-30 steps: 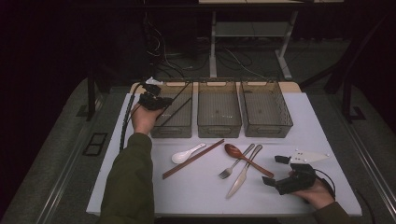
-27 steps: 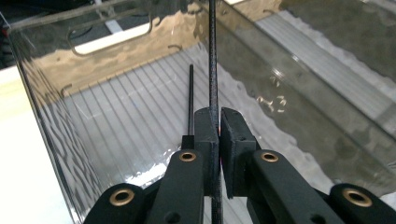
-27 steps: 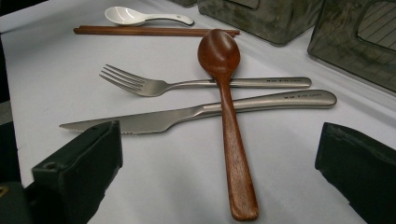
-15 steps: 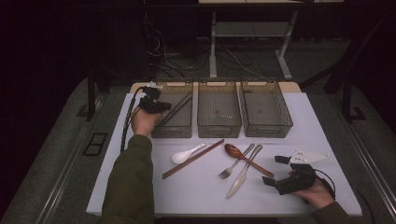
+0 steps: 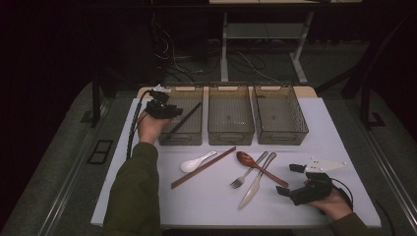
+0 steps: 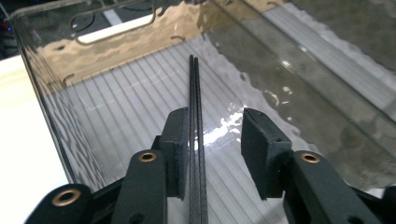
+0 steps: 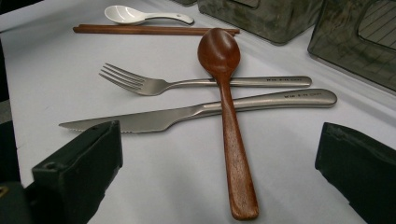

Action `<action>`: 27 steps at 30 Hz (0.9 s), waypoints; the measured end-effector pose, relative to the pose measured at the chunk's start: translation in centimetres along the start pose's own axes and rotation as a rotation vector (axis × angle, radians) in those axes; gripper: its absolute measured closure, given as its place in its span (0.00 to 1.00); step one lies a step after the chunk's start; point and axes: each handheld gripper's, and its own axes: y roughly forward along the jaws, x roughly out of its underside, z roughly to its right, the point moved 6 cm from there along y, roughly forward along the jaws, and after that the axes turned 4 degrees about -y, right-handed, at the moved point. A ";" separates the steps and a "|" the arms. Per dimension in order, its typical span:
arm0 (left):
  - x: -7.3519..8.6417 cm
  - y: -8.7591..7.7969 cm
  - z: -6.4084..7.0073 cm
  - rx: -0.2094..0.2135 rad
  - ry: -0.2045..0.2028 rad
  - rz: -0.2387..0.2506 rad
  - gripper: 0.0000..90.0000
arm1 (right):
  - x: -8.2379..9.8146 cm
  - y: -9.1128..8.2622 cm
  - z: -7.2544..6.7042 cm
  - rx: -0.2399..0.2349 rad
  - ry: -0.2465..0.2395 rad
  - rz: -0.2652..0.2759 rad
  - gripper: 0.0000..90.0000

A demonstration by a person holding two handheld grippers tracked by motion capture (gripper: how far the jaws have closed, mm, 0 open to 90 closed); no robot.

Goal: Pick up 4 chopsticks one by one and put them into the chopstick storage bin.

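Note:
A pair of black chopsticks point(image 5: 186, 117) point(image 6: 195, 93) runs slantwise inside the left clear bin point(image 5: 180, 139) point(image 6: 116, 42). My left gripper point(image 5: 162, 109) point(image 6: 215, 149) hangs over that bin's near left corner. Its jaws have just been opening, and the chopsticks pass between them, close to the left pad point(image 6: 177, 144) and clear of the right pad. My right gripper point(image 5: 289, 180) point(image 7: 219, 140) rests open low on the table at the front right. It faces a wooden spoon point(image 5: 260, 168) point(image 7: 229, 130), a knife point(image 5: 256, 181) point(image 7: 196, 112) and a fork point(image 5: 248, 171) point(image 7: 154, 85).
The wooden spoon lies across the fork and the knife. A white ceramic spoon point(image 5: 196, 162) point(image 7: 135, 16) and brown chopsticks point(image 5: 204, 167) point(image 7: 149, 30) lie left of them. The middle bin point(image 5: 231, 132) and the right bin point(image 5: 281, 135) stand beside the left one along the white mat's far edge.
The left gripper's jaws have parted from the black chopsticks, which stay slanted in the left bin. Both hands have kept their places.

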 end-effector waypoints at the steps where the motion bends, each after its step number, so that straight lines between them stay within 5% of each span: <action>1: -0.1 -0.1 0.1 0.010 0.001 0.004 0.64 | 0.0 0.0 0.0 0.001 -0.001 0.001 0.01; 17: 0.4 -3.5 1.8 0.110 0.042 0.062 0.41 | 0.0 0.0 0.0 0.002 0.002 -0.002 0.01; 27: 2.0 -5.0 3.3 0.121 0.082 0.067 0.29 | 0.0 0.0 0.0 0.003 0.001 -0.002 0.01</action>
